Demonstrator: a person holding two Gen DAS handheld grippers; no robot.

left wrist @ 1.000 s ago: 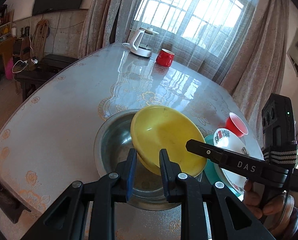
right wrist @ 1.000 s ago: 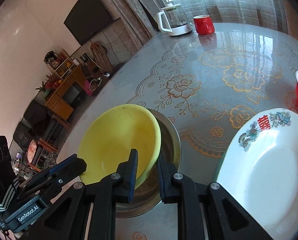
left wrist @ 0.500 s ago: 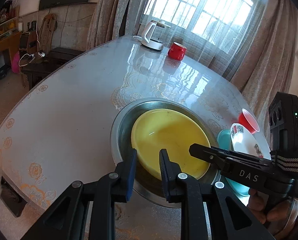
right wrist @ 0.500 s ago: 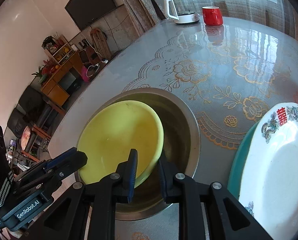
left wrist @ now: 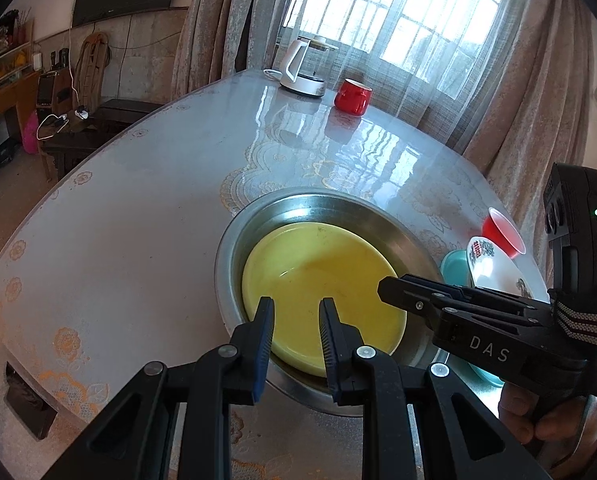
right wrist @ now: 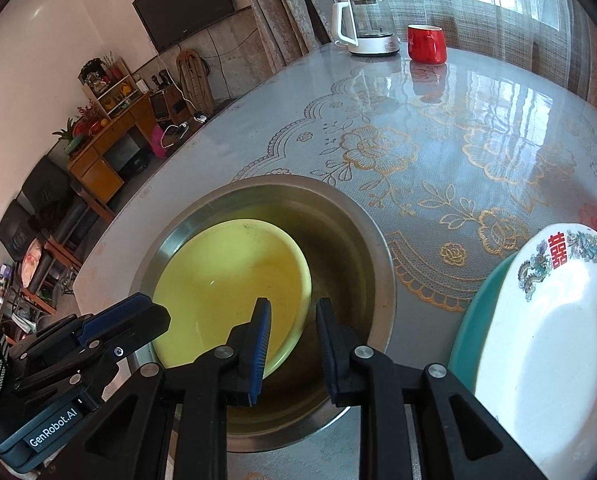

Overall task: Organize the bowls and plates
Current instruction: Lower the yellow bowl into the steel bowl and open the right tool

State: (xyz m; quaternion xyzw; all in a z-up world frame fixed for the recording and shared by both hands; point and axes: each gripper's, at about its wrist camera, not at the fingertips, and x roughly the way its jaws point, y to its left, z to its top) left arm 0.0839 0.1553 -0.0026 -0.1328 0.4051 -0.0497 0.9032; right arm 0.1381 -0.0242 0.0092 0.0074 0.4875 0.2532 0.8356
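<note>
The left gripper [left wrist: 296, 308] hangs over the near left side of the metal basin [left wrist: 230, 248], pointing steeply down into it. Its jaws stand only a narrow slit apart, about as closed as they get, and the pads press on nothing: the bowl's near rim runs crosswise under both fingers. Its body reads "GenRobot.AI" in the right wrist view.

The yellow bowl [left wrist: 322, 276] lies inside the basin, mouth up and flat on the bottom, pushed toward the basin's left wall, so bare metal shows along the right. It is round, with no long axis to point anywhere. The basin sits on the table [left wrist: 118, 220], on a lace-patterned cloth under a glossy cover.

The right gripper [right wrist: 292, 308] reaches over the basin's near right side, pointing down. Its jaws have just been opening; the bowl's right rim shows in the small gap between them, clear of the right pad, so nothing is gripped. Its side reads "DAS", and a hand [left wrist: 526, 416] holds its grip.

Just right of the basin, a white plate [right wrist: 538, 360] rests on a teal plate [right wrist: 470, 320]; it carries a red double-happiness character between 2 dragon figures. A red cup [left wrist: 502, 232] stands just beyond them.

Well beyond the basin, by the window, stand a white kettle [left wrist: 302, 68] and 1 red mug [left wrist: 352, 96].
</note>
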